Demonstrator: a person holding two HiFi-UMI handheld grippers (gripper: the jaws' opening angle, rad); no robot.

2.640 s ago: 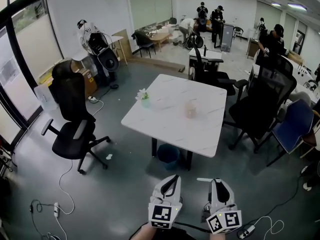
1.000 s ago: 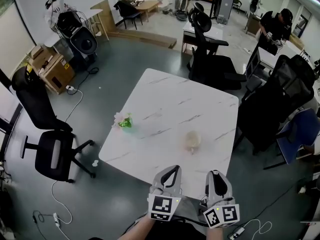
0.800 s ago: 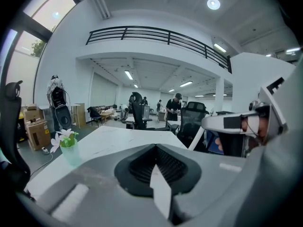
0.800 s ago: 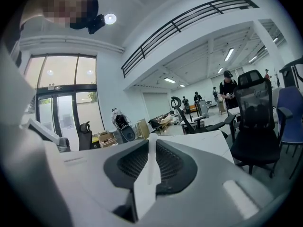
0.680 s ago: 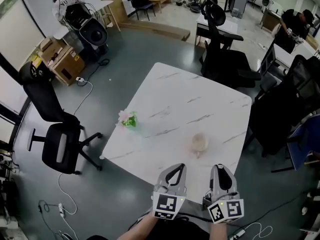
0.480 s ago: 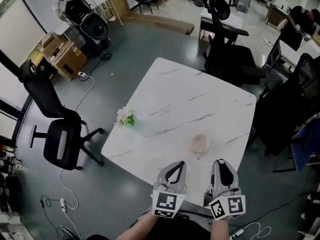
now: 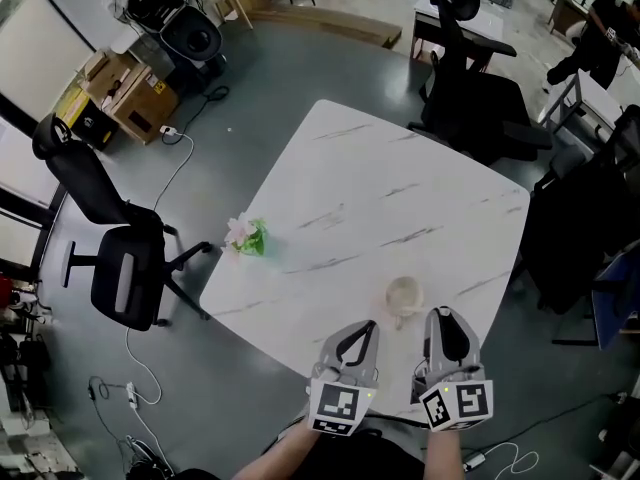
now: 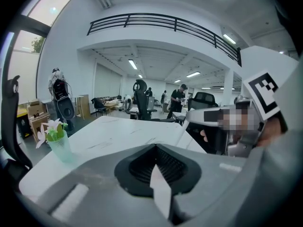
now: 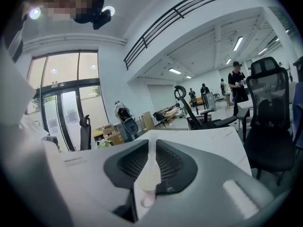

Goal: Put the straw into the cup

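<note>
While my right gripper (image 9: 152, 145) stays clamped on the pale straw (image 9: 147, 176), my left gripper (image 8: 155, 148) rides beside it, jaws together on nothing. Both have just come in over the near edge of the table (image 7: 400, 178), so the cup (image 7: 403, 293), far ahead a moment ago, now stands just beyond my right jaws, apart from them. I judge the approach nearly done; lining the straw over the rim comes next.

Head cam: high up, looks steeply down on table (image 7: 400, 188), left gripper (image 7: 358, 330) and right gripper (image 7: 443, 318) close below. Gripper cams: low, near-level across tabletop. All share table, flower pot (image 7: 247, 236).
</note>
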